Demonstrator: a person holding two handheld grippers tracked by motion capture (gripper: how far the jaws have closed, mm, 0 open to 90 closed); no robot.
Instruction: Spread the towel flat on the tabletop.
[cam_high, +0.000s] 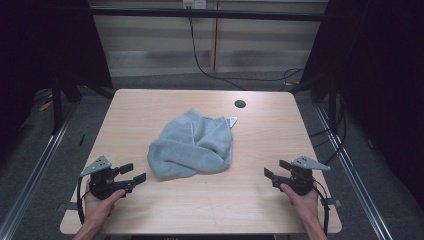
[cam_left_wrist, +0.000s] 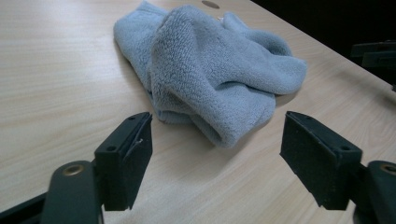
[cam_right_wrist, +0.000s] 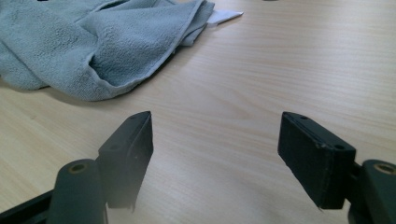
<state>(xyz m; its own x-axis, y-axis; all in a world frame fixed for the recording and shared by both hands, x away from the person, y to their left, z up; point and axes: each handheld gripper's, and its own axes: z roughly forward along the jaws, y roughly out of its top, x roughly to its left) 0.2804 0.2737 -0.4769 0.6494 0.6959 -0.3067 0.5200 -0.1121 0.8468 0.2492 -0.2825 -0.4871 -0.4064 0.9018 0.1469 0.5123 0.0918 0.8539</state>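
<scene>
I see the grey towel (cam_high: 192, 146) crumpled mid-desk (cam_high: 150, 107), its white tag (cam_high: 232, 121) poking out at two o'clock. My left gripper (cam_high: 134, 172) waits at seven o'clock, my right gripper (cam_high: 275, 169) at four, both with jaws spread wide and empty. The heap is layered; a pinch may catch several folds or drag the bundle.
</scene>
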